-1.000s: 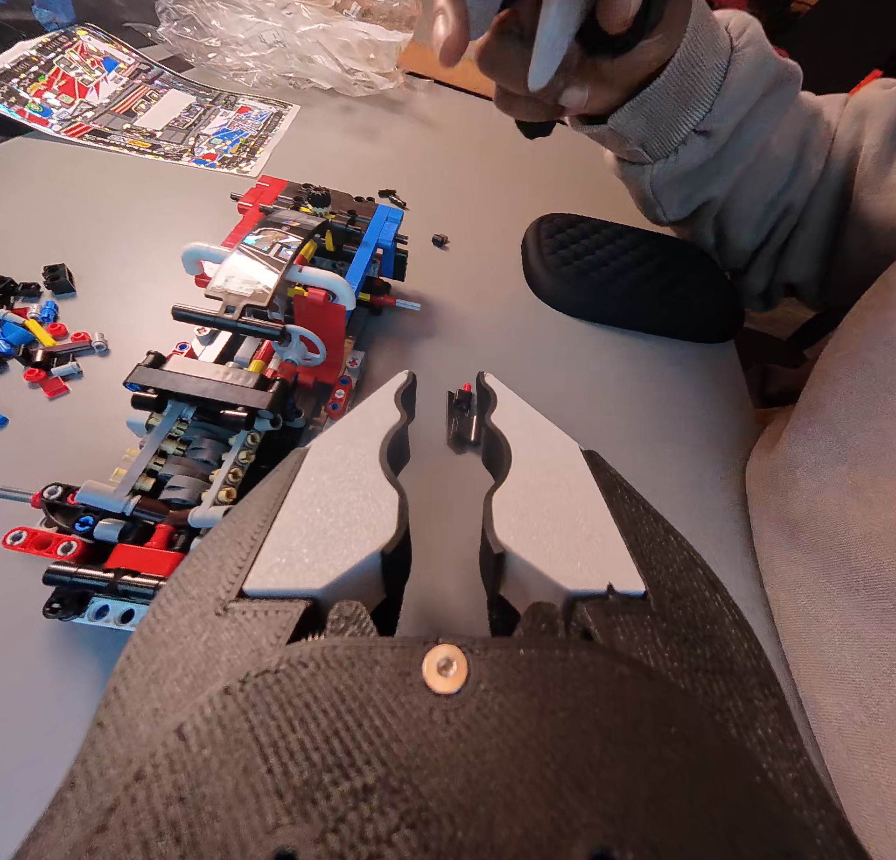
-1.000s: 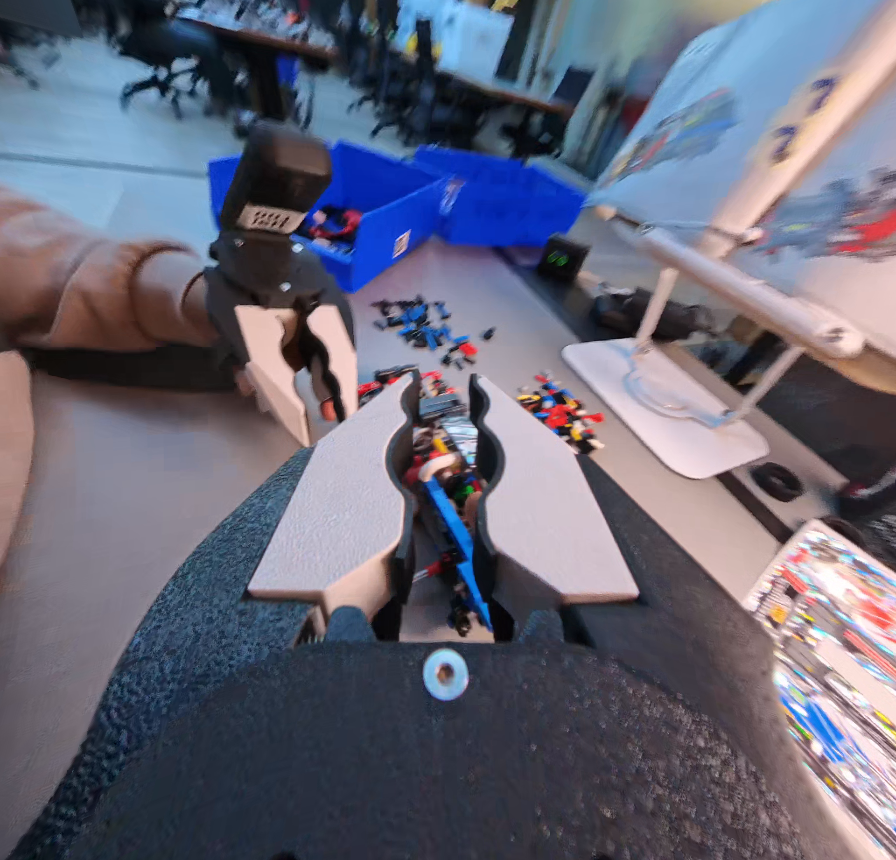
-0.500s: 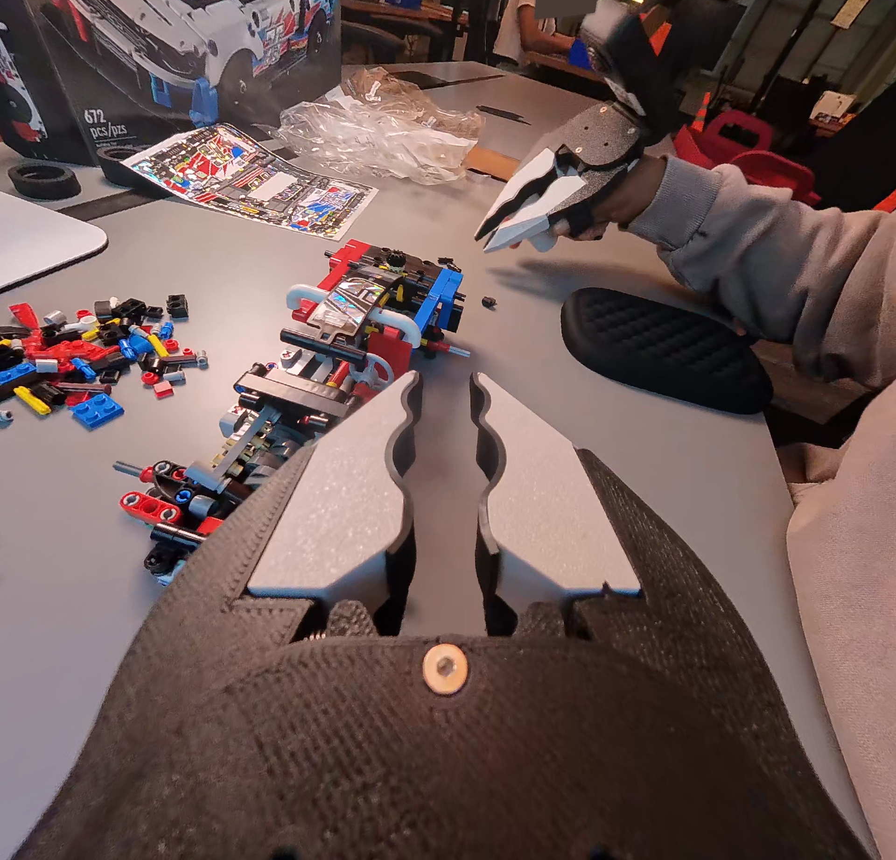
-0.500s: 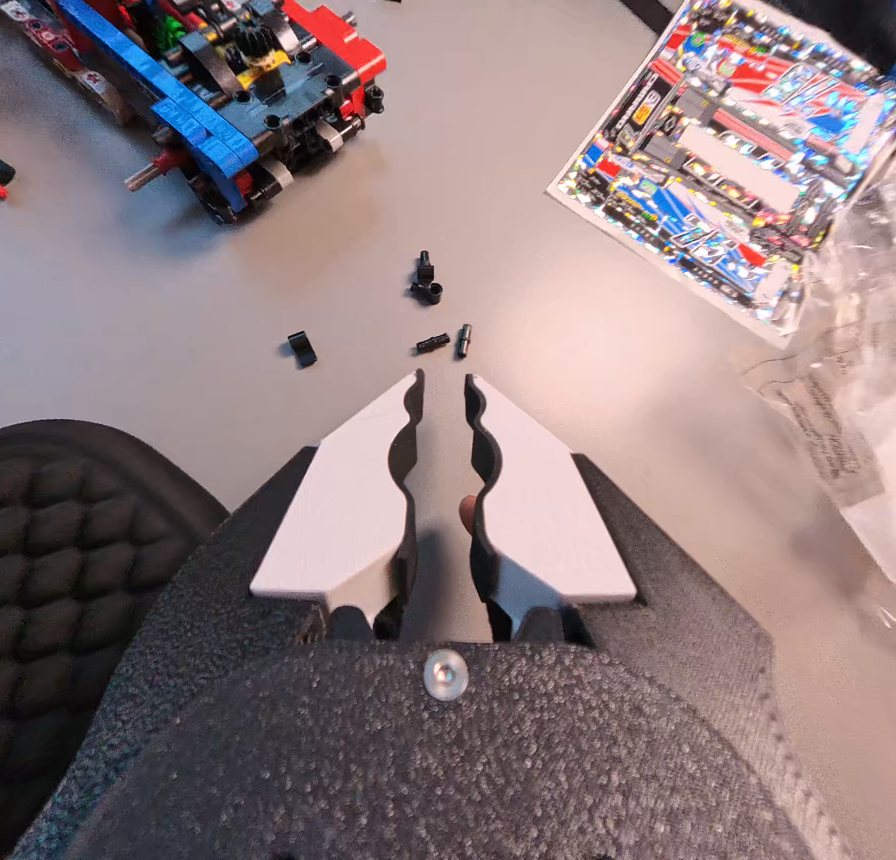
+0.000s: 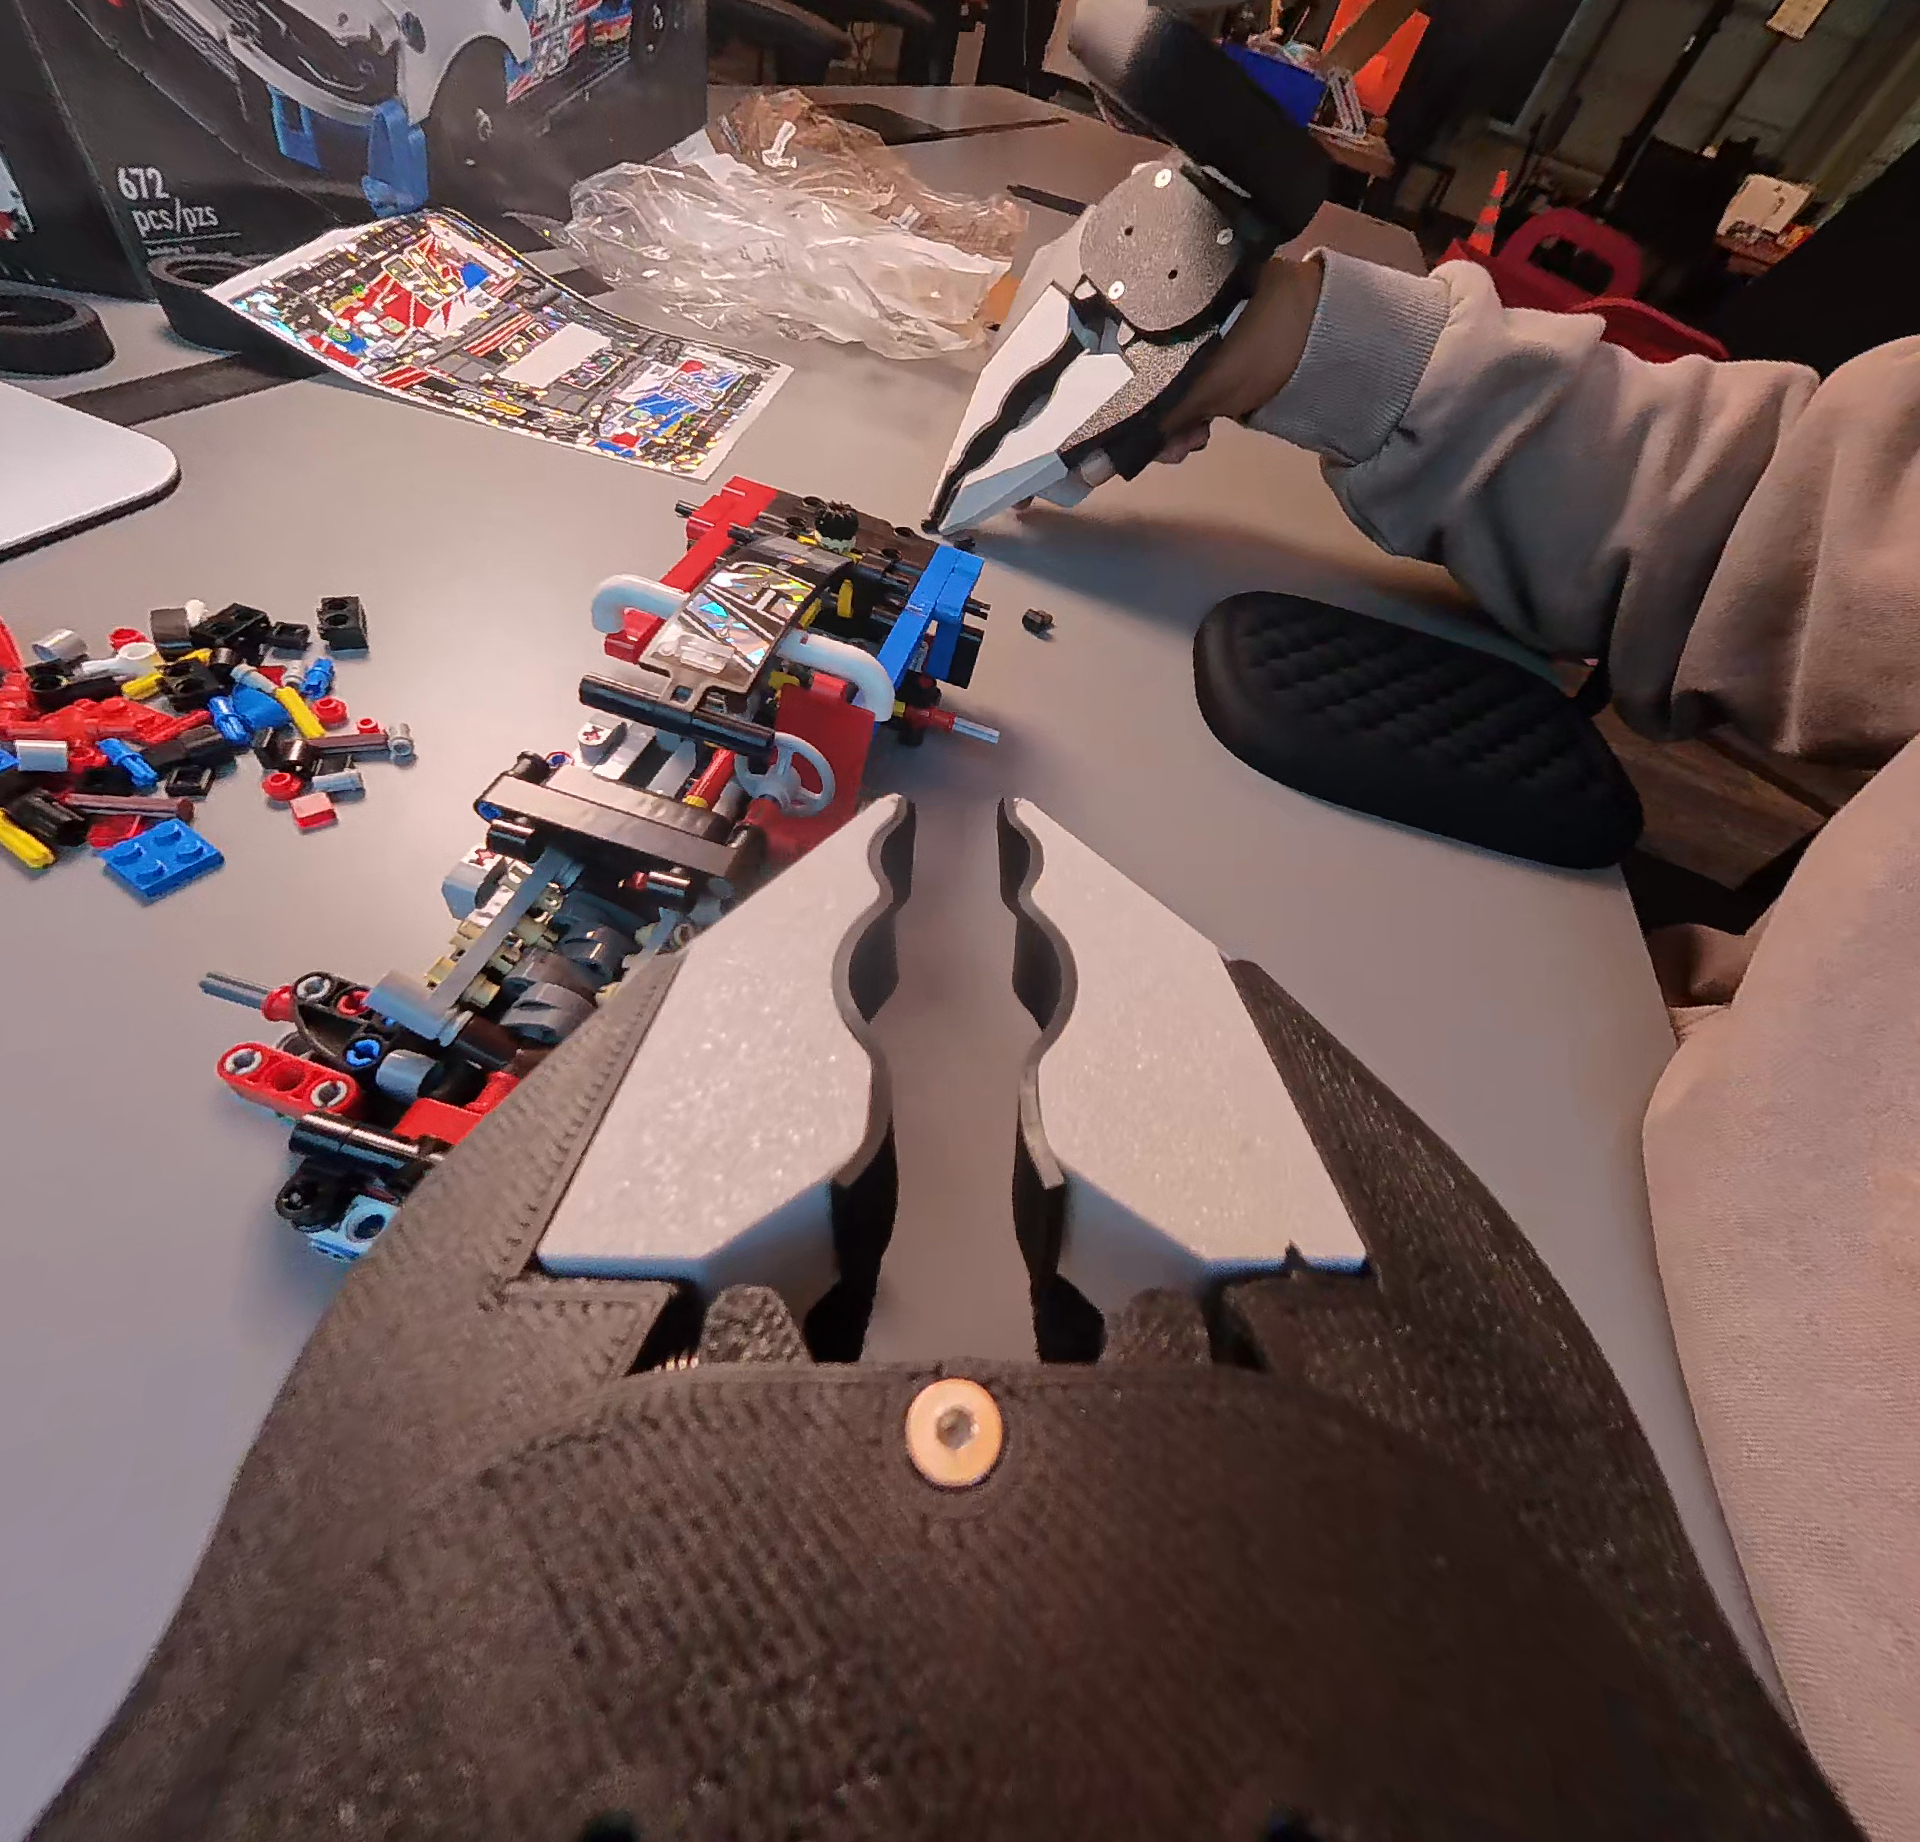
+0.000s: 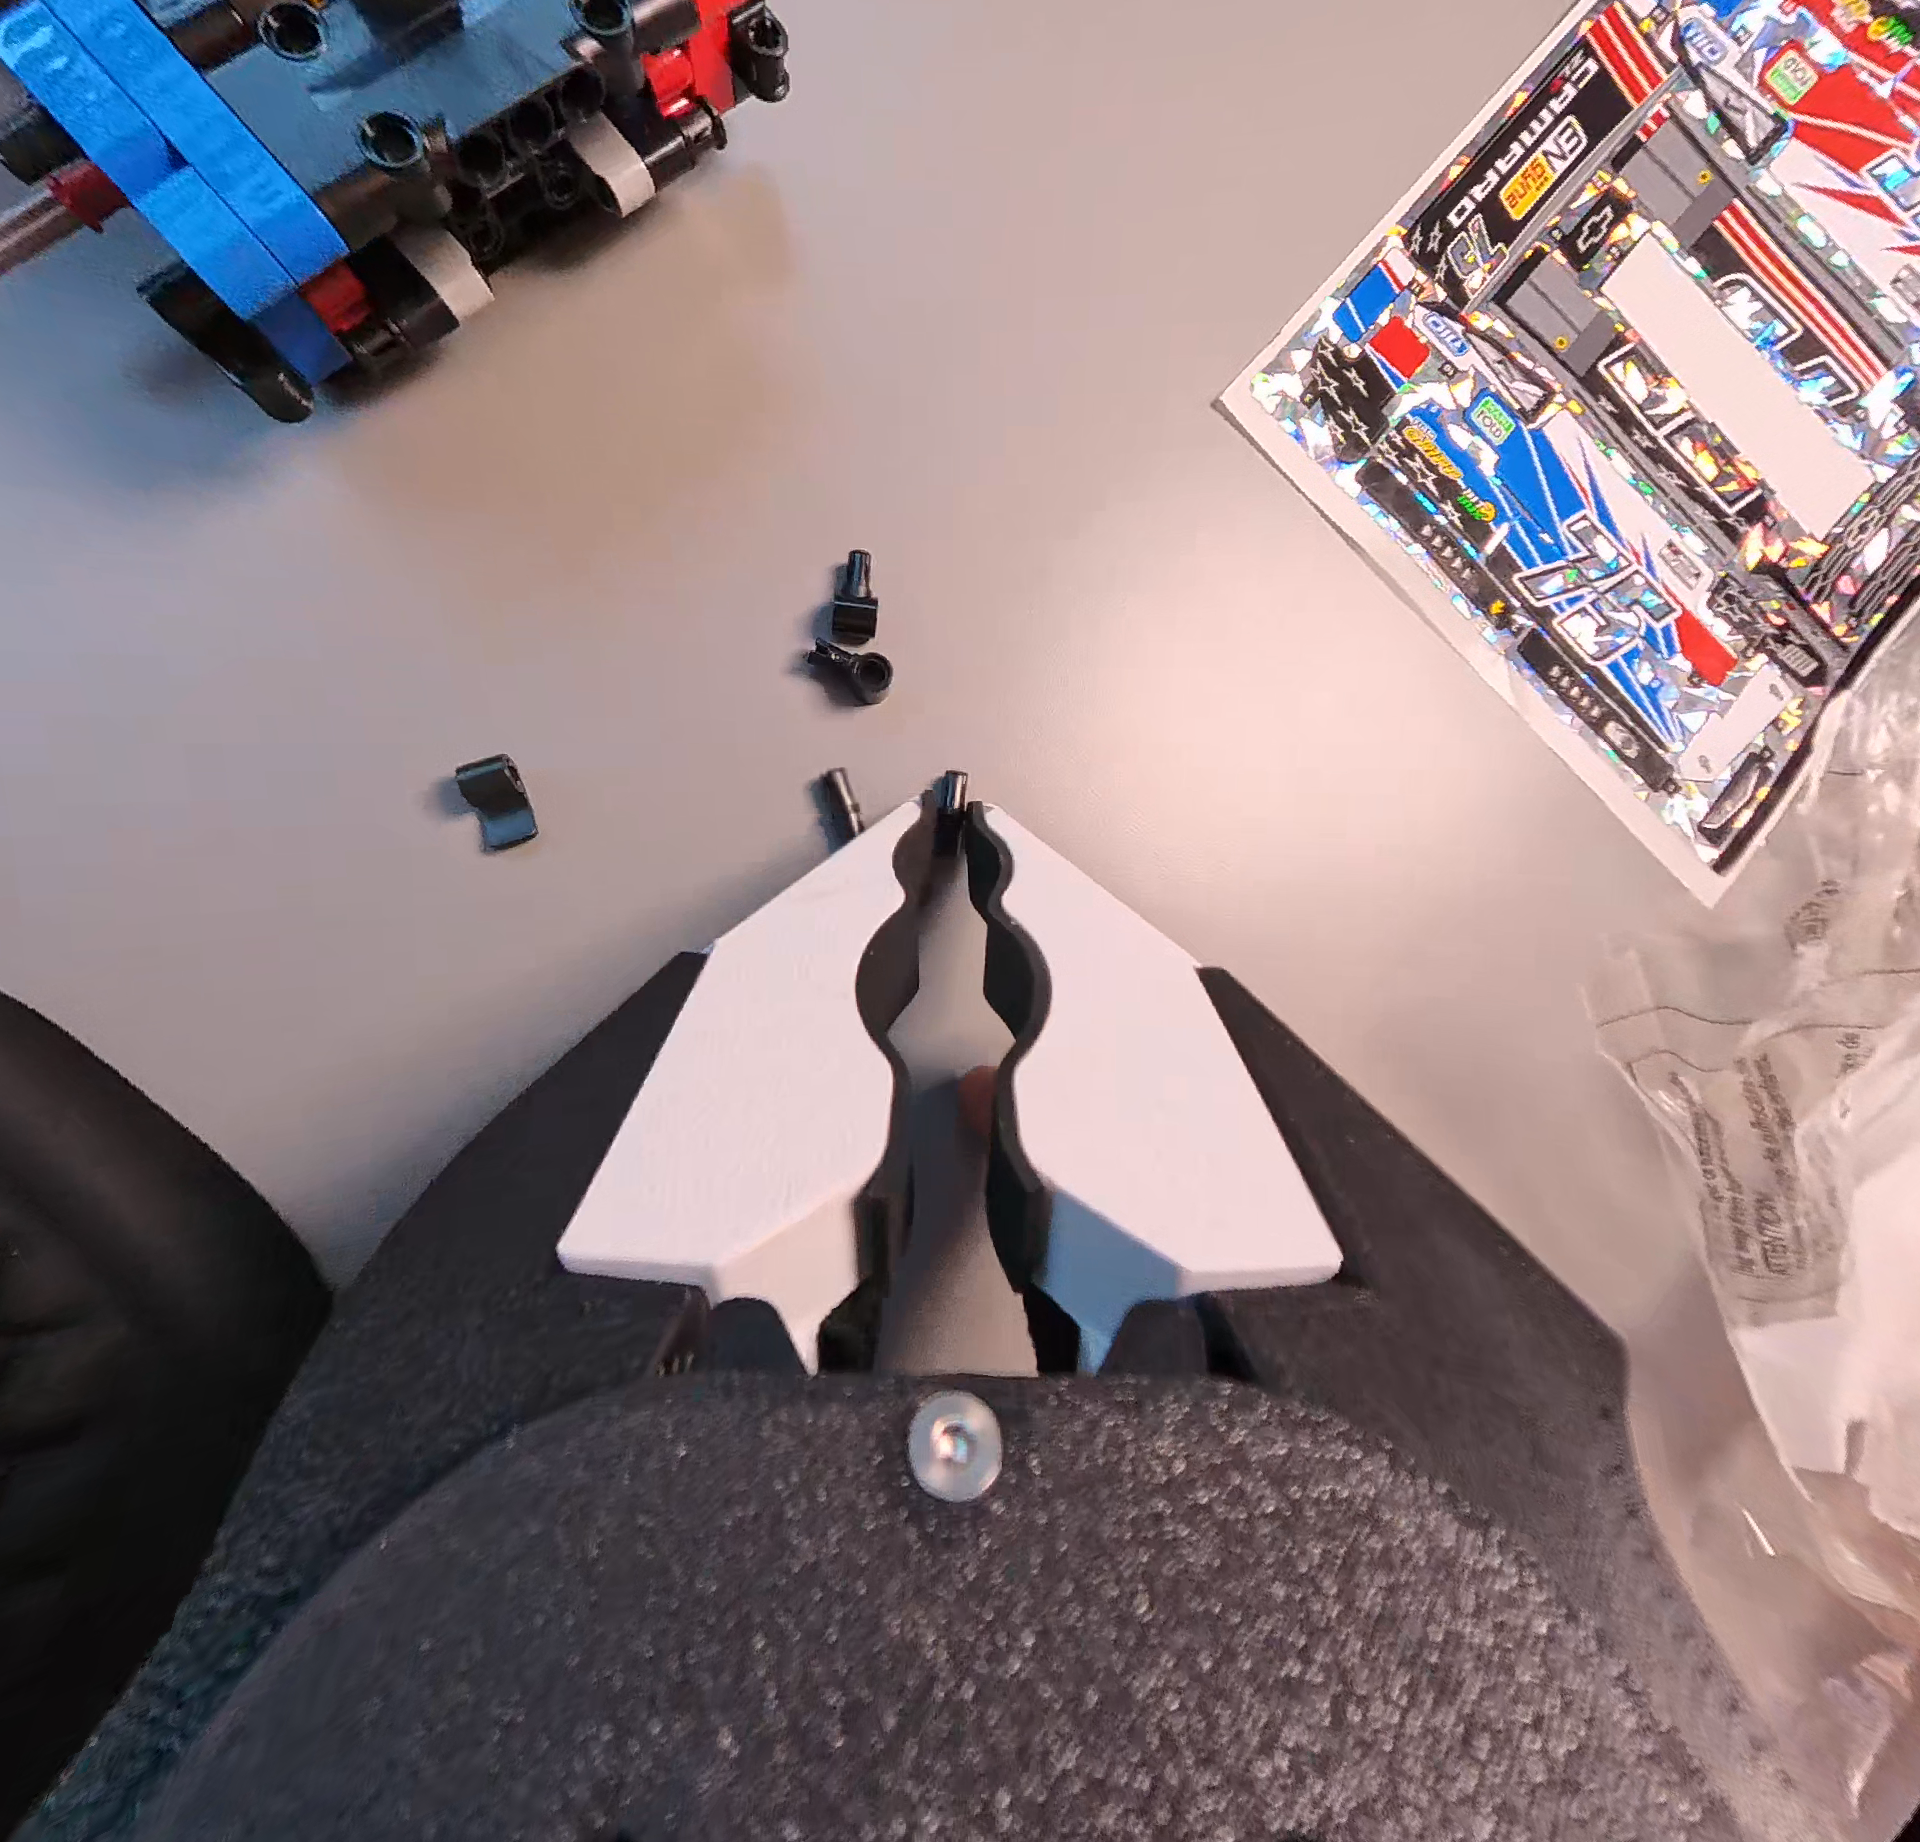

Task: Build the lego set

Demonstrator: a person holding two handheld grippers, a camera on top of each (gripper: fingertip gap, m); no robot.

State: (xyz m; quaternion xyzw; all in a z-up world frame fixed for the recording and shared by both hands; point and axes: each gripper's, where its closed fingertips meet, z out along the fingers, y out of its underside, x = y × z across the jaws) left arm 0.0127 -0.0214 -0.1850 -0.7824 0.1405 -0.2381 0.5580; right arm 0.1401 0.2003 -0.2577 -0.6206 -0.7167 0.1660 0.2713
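Note:
The half-built Lego car chassis (image 5: pixel 727 753), red, blue and black, lies on the grey table (image 5: pixel 1299 961). My left gripper (image 5: pixel 954 810) is open and empty, just right of the chassis. My right gripper (image 6: pixel 948 810) points down at the table and its tips are closed on a small black pin (image 6: pixel 950 793). A second black pin (image 6: pixel 837 793) lies against its left finger. Two black connectors (image 6: pixel 854 597) (image 6: pixel 854 672) and a black clip (image 6: pixel 497 786) lie just beyond. The right gripper also shows in the left wrist view (image 5: pixel 940 525), tips on the table by the chassis's blue end (image 6: pixel 177 130).
A pile of loose pieces (image 5: pixel 156 712) lies left of the chassis. A foil sticker sheet (image 6: pixel 1662 390), crumpled plastic bags (image 6: pixel 1787 1117) and the set's box (image 5: pixel 312 57) are farther back. A black wrist pad (image 5: pixel 1403 722) sits under the right sleeve. One small black piece (image 5: pixel 1034 620) lies alone. The tips of one gripper are about 25 cm away from the tips of the other. To the black clip (image 6: pixel 497 786): right tips about 8 cm, left tips about 20 cm.
My right gripper came down to the table and closed its tips on the black pin. My left gripper stayed open and shifted little since half a second ago.

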